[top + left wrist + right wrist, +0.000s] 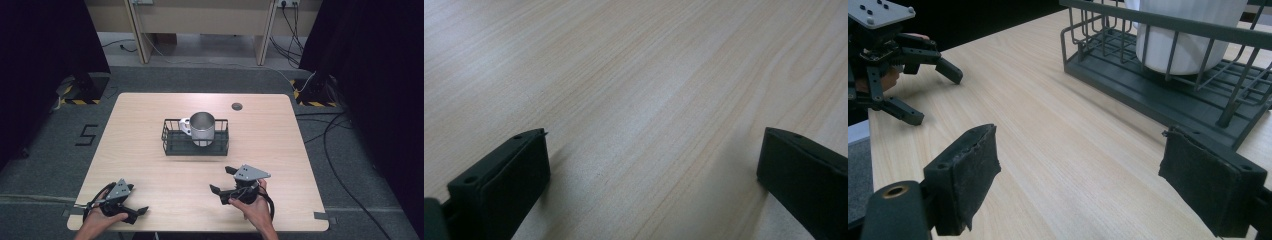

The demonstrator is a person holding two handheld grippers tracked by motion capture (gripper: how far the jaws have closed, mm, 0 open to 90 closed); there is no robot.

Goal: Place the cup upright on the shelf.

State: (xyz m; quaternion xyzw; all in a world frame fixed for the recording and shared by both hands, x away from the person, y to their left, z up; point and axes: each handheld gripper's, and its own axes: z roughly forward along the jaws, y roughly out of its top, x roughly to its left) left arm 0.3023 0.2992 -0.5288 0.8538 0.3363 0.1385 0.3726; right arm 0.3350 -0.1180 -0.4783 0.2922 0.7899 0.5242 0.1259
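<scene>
A dark wire basket (172, 142) sits at the middle of the light wooden table (150, 115). Upright inside it is a white mug (201, 127) with a metallic look, its handle turned left. In the right gripper view the basket (1128, 85) and mug (1183, 45) are close ahead at the upper right. My right gripper (220, 180) rests in front of the basket, open and empty (1078, 160). My left gripper (137, 214) lies at the near left corner, open over bare wood (654, 150). It also appears in the right gripper view, at the far left (935, 97).
A round cable grommet (237, 106) sits in the table's far edge area. Bare wood stretches between the basket and both grippers. Cables (340, 150) trail on the grey floor to the right. Black curtains flank both sides.
</scene>
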